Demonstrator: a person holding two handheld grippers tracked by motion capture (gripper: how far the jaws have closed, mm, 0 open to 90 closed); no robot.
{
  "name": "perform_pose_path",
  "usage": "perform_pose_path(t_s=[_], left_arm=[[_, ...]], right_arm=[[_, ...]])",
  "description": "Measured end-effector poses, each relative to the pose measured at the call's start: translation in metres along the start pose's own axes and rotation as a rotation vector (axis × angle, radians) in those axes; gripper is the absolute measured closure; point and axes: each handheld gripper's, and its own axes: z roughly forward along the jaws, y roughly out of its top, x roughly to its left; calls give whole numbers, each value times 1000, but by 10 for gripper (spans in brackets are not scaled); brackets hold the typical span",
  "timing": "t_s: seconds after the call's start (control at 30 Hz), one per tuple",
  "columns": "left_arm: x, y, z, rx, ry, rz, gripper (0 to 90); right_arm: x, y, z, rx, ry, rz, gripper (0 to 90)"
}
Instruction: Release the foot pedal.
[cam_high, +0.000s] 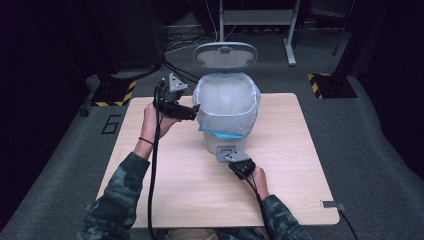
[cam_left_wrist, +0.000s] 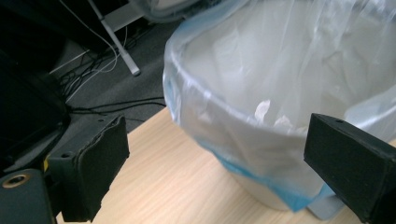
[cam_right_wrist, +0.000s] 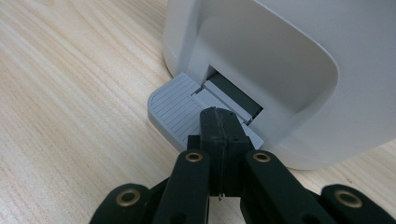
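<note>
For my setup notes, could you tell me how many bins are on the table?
1: the white pedal bin stands at the table's far middle, lid up and lined with a clear bag, its pedal facing the person. None seems hidden.

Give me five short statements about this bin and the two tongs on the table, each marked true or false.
1. The bin's lid stands open. True.
2. The right tongs are spread wide. False: their jaws are shut together, resting on the grey pedal.
3. A clear bag lines the bin. True.
4. The left tongs grip a crumpled paper. False: their jaws are open with nothing between them, beside the bin's rim.
5. The bin lies on its side. False: it stands upright on the wooden table.
</note>
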Motion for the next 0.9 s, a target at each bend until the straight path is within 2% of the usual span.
perform_pose_path(t_s=[0.03,0.07,0.37,0.63,0.9], left_arm=[[1,-5,0,3,2,-4,58],[1,-10,0,8,5,-12,58],[9,-58,4,42,30,-77,40],[9,-100,15,97,19,-122,46],[10,-125,20,122,13,-143,49]], right_arm=[[1,0,0,-4,3,9,900],[0,0,0,3,-3,-11,900],[0,0,1,2,13,-2,900],[0,0,1,3,12,1,900],[0,0,1,4,14,4,900]])
